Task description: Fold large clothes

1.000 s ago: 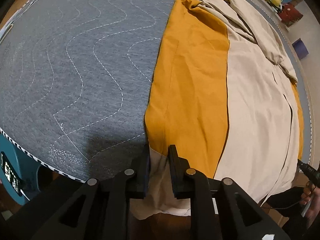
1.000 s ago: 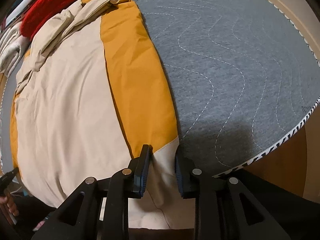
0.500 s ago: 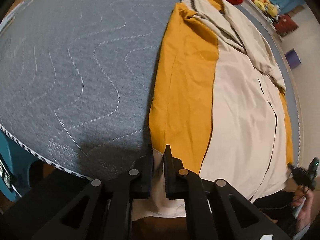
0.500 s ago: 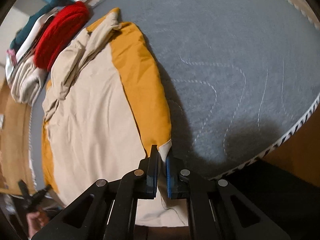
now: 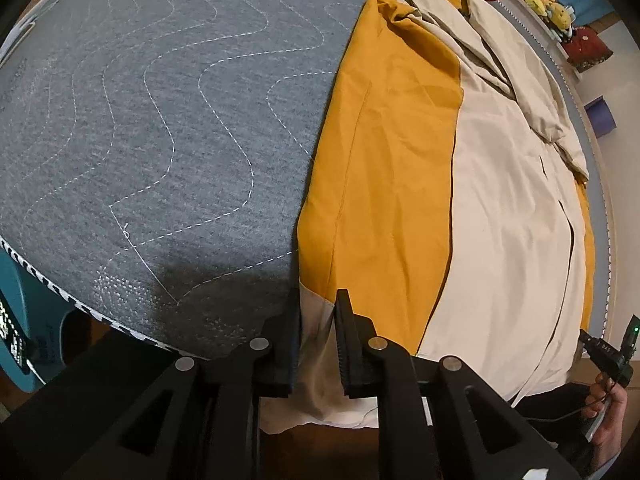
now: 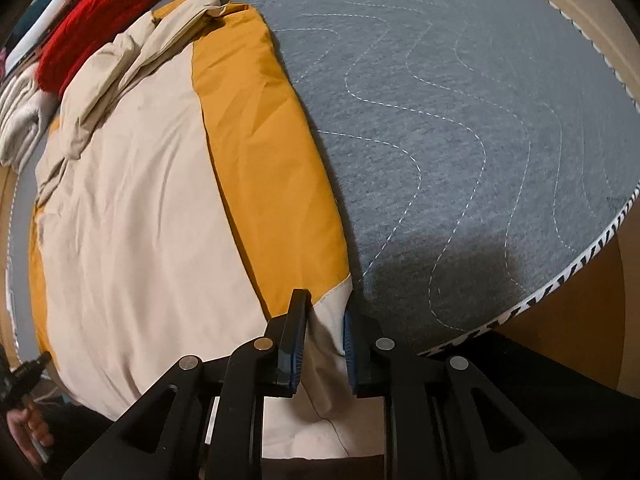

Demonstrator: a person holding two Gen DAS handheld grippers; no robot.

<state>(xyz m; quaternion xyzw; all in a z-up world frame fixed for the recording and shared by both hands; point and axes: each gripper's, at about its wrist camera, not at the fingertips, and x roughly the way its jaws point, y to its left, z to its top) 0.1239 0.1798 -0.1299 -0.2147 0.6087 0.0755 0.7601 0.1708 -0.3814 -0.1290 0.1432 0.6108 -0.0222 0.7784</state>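
Observation:
A large beige and mustard-yellow garment (image 5: 460,184) lies spread lengthwise on a grey quilted mattress (image 5: 160,120); it also shows in the right wrist view (image 6: 180,200). Its beige hem hangs over the near edge. My left gripper (image 5: 318,320) is open, its jaws on either side of the hem's left corner. My right gripper (image 6: 324,320) is open, its jaws on either side of the hem's right corner. The other gripper and the hand holding it show small at the edge of each view (image 5: 612,354).
A red knitted item (image 6: 100,28) and folded pale cloths (image 6: 20,120) lie beyond the garment's far end. The mattress edge with striped piping (image 6: 560,280) runs just in front of both grippers. A teal object (image 5: 20,320) stands below the left edge.
Both grippers closed on the hem corners half a second ago and now stand open again around the same corners. The garment lies as before.

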